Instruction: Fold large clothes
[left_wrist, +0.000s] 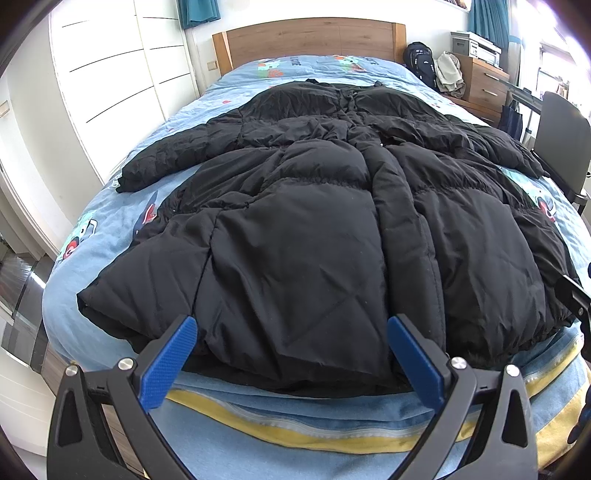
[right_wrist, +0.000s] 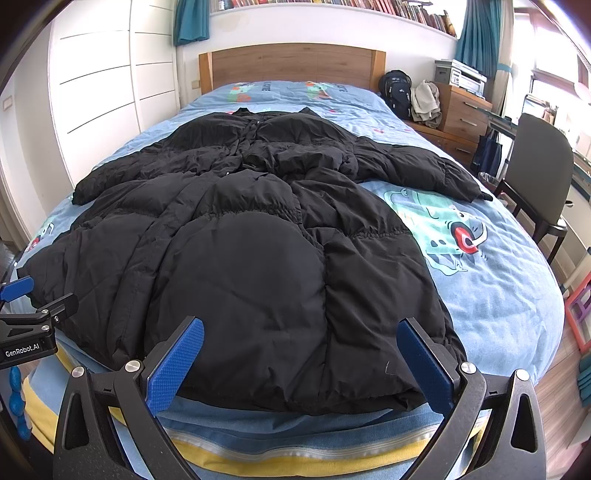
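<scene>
A large black padded coat (left_wrist: 314, 229) lies spread out, front up, on the bed, sleeves out to both sides, collar toward the headboard. It also fills the right wrist view (right_wrist: 251, 266). My left gripper (left_wrist: 291, 325) is open, its blue pads (left_wrist: 170, 365) just above the coat's hem near the foot of the bed, holding nothing. My right gripper (right_wrist: 301, 325) is open over the hem's right part, empty. The left gripper also shows at the left edge of the right wrist view (right_wrist: 33, 306).
The bed has a light blue cartoon-print sheet (right_wrist: 498, 288) and a wooden headboard (right_wrist: 291, 64). A dark chair (right_wrist: 539, 173) and wooden drawers (right_wrist: 461, 114) stand to the right. White wardrobe doors (left_wrist: 110, 74) line the left wall.
</scene>
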